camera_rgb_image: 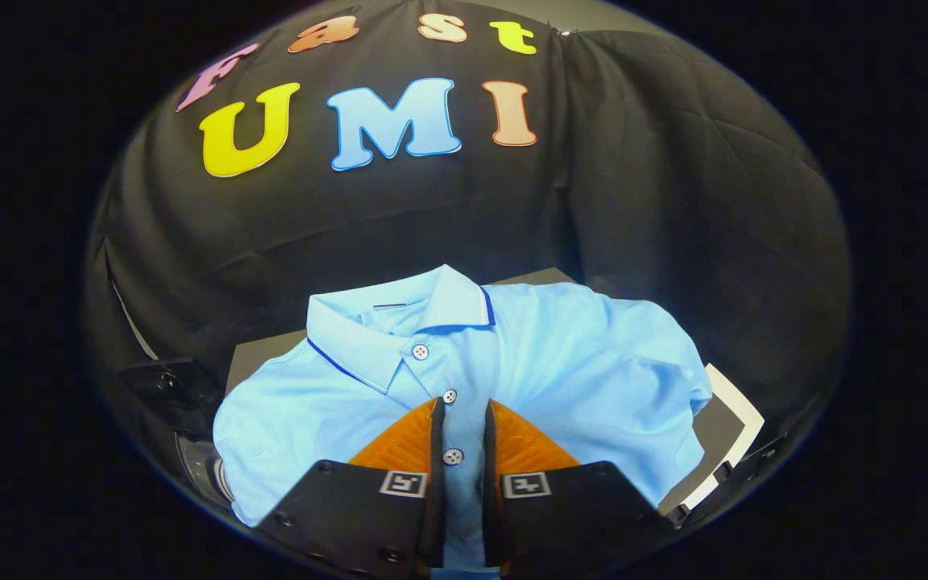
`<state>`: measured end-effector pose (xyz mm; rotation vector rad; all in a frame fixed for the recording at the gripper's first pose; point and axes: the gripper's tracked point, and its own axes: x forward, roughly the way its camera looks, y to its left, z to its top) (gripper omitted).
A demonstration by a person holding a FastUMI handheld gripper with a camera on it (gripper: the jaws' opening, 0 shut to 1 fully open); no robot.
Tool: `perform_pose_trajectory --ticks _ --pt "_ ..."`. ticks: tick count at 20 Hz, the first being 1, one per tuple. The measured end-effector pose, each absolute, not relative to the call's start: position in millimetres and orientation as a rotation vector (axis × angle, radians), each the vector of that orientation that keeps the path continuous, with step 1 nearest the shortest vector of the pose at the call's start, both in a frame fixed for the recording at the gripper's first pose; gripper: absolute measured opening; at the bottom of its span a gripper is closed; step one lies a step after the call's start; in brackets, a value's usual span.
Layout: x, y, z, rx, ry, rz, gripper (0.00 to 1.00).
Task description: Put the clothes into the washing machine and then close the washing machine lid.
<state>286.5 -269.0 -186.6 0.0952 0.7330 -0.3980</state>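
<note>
One garment is in play: a light blue polo shirt (464, 379), lower centre of the frame, collar toward the upper part, button placket running down between the fingers.

Lower left of frame: a dark object with a rounded pale rim (206, 471) shows past the shirt's left sleeve; possibly part of the washing machine, cannot tell. Dark flat surface (258, 358) shows behind the left shoulder of the shirt.

Lower centre: gripper (461, 419) narrowed onto the shirt front. Both fingers press a raised fold of the placket between them, two buttons visible in the gap. Fabric bunches slightly at the pinch, so the grip looks firm. Judgement: shirt is held, but it appears draped wide, not yet clearly lifted.

Lower right of frame: right sleeve of the shirt hangs over a white-edged panel (734, 407); what it is, unclear.

Progress, as judged: early. Grasp made. Remaining: carry the shirt to the machine opening, drop it in, release, then close the lid. Neither the machine's opening nor its lid can be identified with confidence.
</note>
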Motion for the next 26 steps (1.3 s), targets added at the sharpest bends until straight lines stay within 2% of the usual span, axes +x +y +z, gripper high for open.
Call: perform_pose_trajectory --ticks 1,12,26 --pt "284.0 -268.8 -179.4 0.077 0.711 -0.393 0.13" --pt "253.3 -253.8 -83.8 0.003 0.466 -0.380 0.12" --pt "207.1 -209.5 -11.6 -0.035 0.335 -0.299 0.12"
